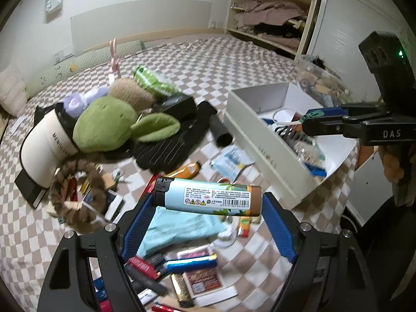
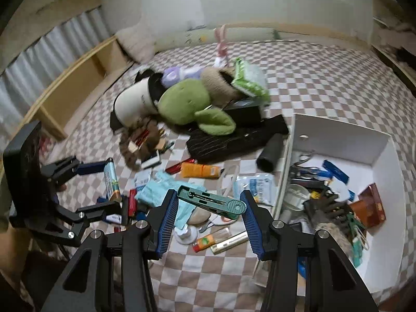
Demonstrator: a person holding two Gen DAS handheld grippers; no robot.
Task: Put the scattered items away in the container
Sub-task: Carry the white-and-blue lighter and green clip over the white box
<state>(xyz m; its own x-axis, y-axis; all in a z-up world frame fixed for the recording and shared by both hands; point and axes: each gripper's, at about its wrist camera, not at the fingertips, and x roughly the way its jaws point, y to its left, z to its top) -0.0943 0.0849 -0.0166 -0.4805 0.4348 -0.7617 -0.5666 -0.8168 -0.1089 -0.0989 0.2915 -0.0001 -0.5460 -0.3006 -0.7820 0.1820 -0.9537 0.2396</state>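
Note:
My left gripper (image 1: 208,202) is shut on a light-blue lighter (image 1: 208,197) with a black cap, held crosswise above the checkered bed. It also shows in the right wrist view (image 2: 111,179). My right gripper (image 2: 210,202) is shut on a green clip (image 2: 212,201), held level just left of the white box (image 2: 384,140). In the left wrist view the right gripper (image 1: 309,119) hangs over the white box (image 1: 249,124) with the clip (image 1: 313,114). The box holds several small items.
Scattered on the bed: a green plush toy (image 1: 104,124), a white cap (image 1: 41,150), black gloves (image 1: 166,145), a black tube (image 1: 221,132), an orange packet (image 2: 200,170), lighters (image 1: 189,262), a teal cloth (image 1: 182,228). A wardrobe (image 1: 273,18) stands behind.

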